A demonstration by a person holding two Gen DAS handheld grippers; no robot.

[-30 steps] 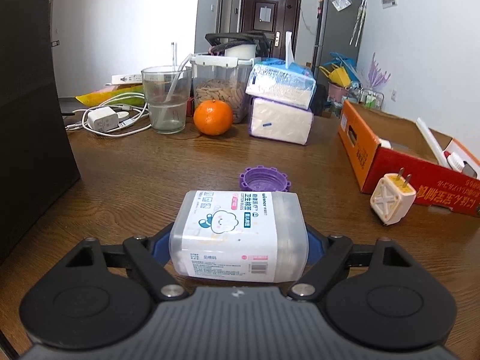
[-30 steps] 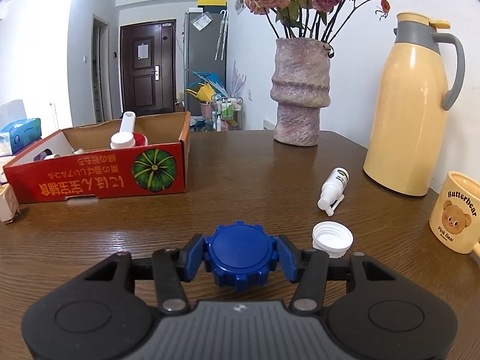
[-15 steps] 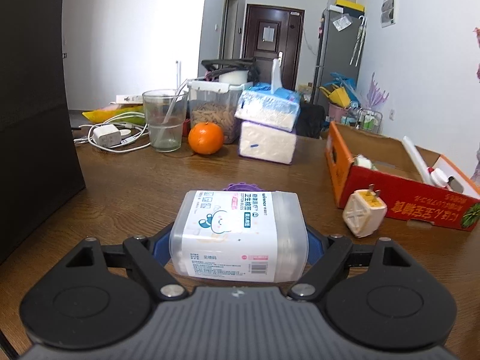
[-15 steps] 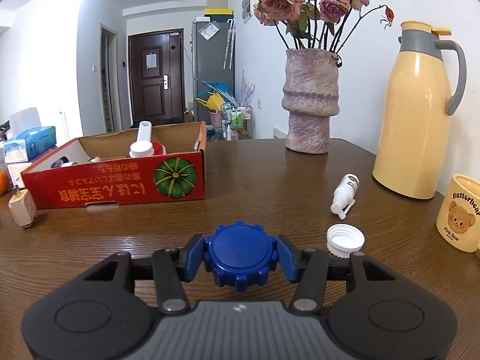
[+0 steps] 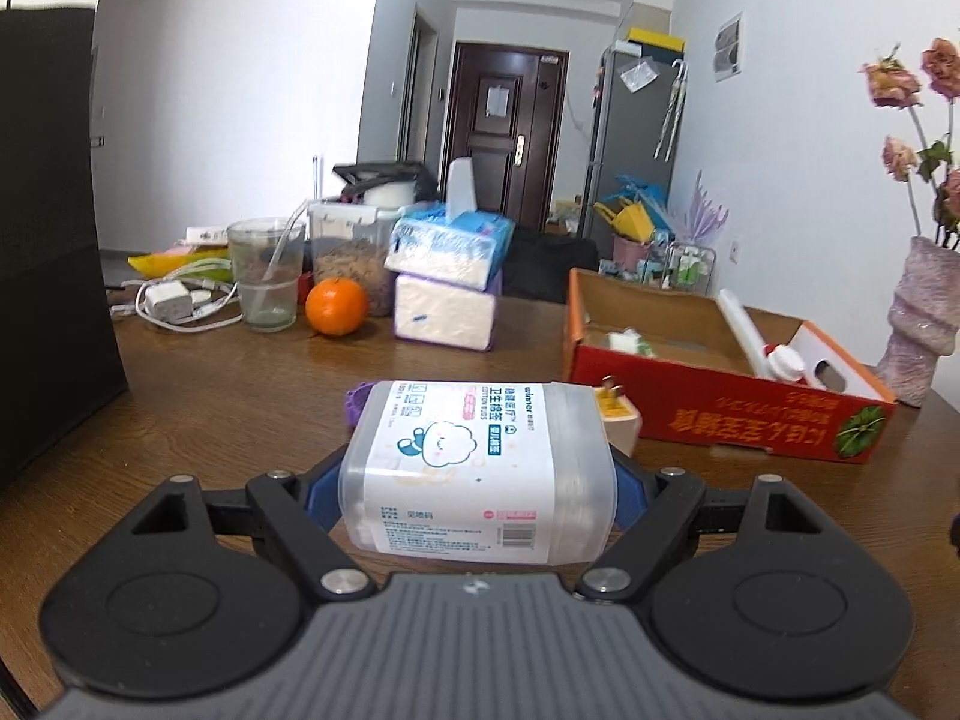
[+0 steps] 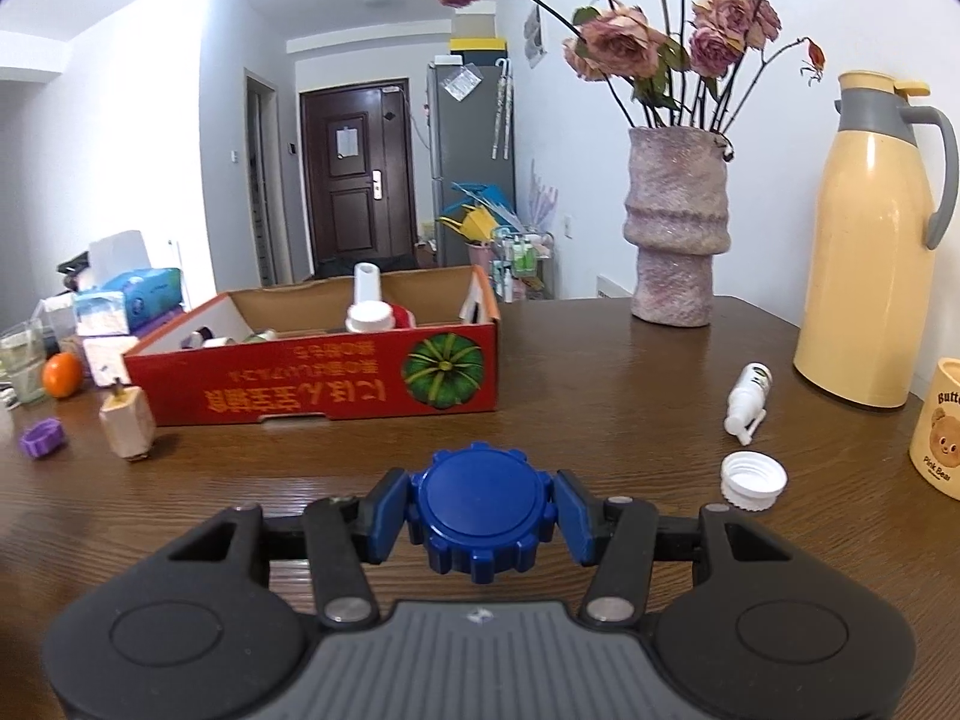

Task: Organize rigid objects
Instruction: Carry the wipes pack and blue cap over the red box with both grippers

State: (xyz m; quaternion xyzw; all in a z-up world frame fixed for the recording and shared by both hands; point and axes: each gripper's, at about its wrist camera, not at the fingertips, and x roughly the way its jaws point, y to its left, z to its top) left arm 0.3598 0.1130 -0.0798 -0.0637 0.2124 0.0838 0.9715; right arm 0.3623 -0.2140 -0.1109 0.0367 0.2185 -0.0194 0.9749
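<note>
My left gripper is shut on a clear cotton-bud box with a white label, held above the wooden table. My right gripper is shut on a blue ridged cap, held above the table. The red cardboard box stands ahead and to the right in the left wrist view and ahead and to the left in the right wrist view; it holds a white bottle and small items. A beige plug adapter and a purple cap lie left of the box.
A white cap and a small white spray bottle lie to the right. A vase, a yellow thermos and a bear mug stand behind. An orange, a glass, tissue packs and a charger stand at the far left.
Both grippers have risen with their loads and drawn back from the table. The left view has swung right, so the red box sits nearer its middle and the adapter is partly hidden behind the cotton-bud box.
</note>
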